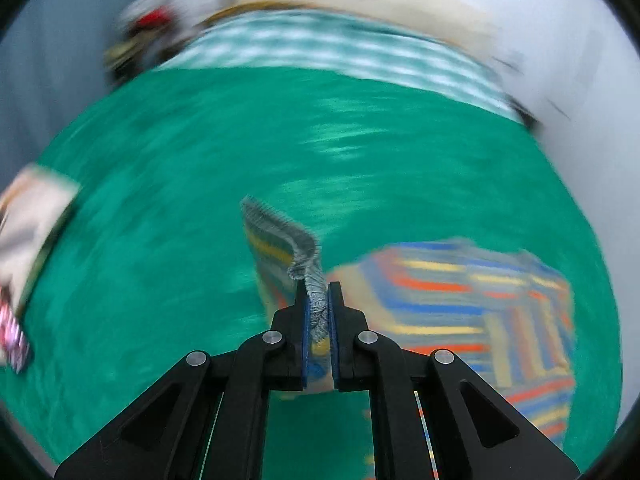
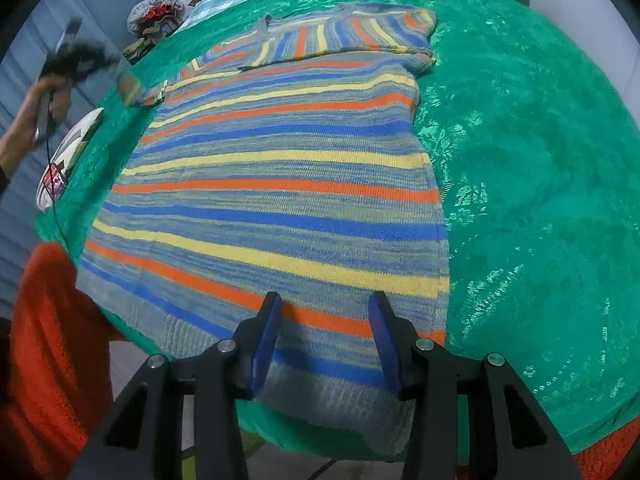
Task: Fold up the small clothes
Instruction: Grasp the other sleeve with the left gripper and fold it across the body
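A small knitted sweater (image 2: 280, 184) with blue, yellow and orange stripes lies flat on a green cloth (image 2: 540, 200). Its right sleeve is folded across the chest near the collar. My left gripper (image 1: 319, 300) is shut on the grey ribbed cuff (image 1: 312, 276) of the other sleeve and holds it lifted above the cloth; the sweater body (image 1: 480, 312) lies to its right. That gripper also shows far left in the right wrist view (image 2: 76, 60), blurred. My right gripper (image 2: 324, 304) is open, its fingers above the sweater's bottom hem.
A round white object (image 2: 68, 152) lies at the green cloth's left edge. A checked green-and-white cloth (image 1: 340, 52) covers the far end. A patterned cap and clutter (image 2: 156, 12) sit at the far left. My red sleeve (image 2: 48, 340) is at lower left.
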Demonstrator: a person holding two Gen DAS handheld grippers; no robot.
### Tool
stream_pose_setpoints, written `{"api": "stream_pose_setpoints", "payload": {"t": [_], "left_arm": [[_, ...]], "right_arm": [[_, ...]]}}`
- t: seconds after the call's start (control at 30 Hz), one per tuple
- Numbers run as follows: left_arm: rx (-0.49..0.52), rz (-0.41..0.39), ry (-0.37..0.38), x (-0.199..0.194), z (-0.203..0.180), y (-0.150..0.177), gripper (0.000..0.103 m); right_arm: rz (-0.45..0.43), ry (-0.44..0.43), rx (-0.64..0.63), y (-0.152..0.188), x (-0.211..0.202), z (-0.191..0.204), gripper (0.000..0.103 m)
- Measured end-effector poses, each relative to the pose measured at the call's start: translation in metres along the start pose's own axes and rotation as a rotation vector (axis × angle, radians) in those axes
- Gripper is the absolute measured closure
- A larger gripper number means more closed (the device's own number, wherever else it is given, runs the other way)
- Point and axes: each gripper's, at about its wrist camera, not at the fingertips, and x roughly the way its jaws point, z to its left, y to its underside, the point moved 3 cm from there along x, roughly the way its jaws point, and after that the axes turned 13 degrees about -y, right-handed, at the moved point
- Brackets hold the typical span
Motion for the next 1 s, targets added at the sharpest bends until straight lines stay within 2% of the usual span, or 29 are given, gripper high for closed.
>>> {"api": "stream_pose_setpoints", "payload": {"t": [0.13,0.2,0.27,0.3,0.37,0.43,0.47,0.53,0.57,0.63,0.7,0.83,1.0], "left_arm": [[0.172,-0.024,0.114,-0.010,-0.102,-0.001,0.096],[0.252,-0.011,0.166,-0.006,-0.149,0.008,0.084],[0.328,0.047,0.217,-0.002,-0.189,0.036,0.026],[0.349,0.057,0.213,0.001,-0.201,0.044,0.020],[0.364,0.038,0.186,0.002,-0.204,0.060,0.020],[0.314,0.063,0.163,0.005,-0.192,0.065,0.019],[0.285,0.078,0.159,0.004,-0.181,0.071,0.019],[0.226,0.101,0.162,0.000,-0.156,0.082,0.019],[0.218,0.099,0.160,-0.005,-0.146,0.089,0.019],[0.218,0.082,0.130,-0.021,-0.123,0.115,0.016],[0.218,0.076,0.108,-0.035,-0.106,0.138,0.015],[0.178,0.090,0.110,-0.064,-0.084,0.186,0.014],[0.152,0.090,0.113,-0.089,-0.082,0.214,0.014]], "right_arm": [[-0.009,-0.011,0.008,0.000,0.000,-0.002,0.058],[-0.014,-0.013,0.013,0.001,-0.001,-0.003,0.058],[-0.021,-0.018,0.024,0.002,-0.003,-0.005,0.058],[-0.024,-0.019,0.030,0.002,-0.004,-0.006,0.058],[-0.037,-0.023,0.048,0.000,-0.007,-0.010,0.057],[-0.054,-0.018,0.065,-0.001,-0.012,-0.013,0.049],[-0.066,-0.008,0.073,-0.002,-0.017,-0.014,0.049],[-0.077,0.041,0.066,-0.006,-0.027,-0.012,0.049],[-0.086,0.100,0.044,-0.012,-0.035,-0.008,0.048],[-0.122,0.211,0.003,-0.025,-0.053,0.004,0.039],[-0.165,0.277,-0.011,-0.039,-0.069,0.015,0.030],[-0.198,0.376,-0.049,-0.058,-0.087,0.035,0.027],[-0.219,0.434,-0.074,-0.072,-0.098,0.053,0.027]]}}
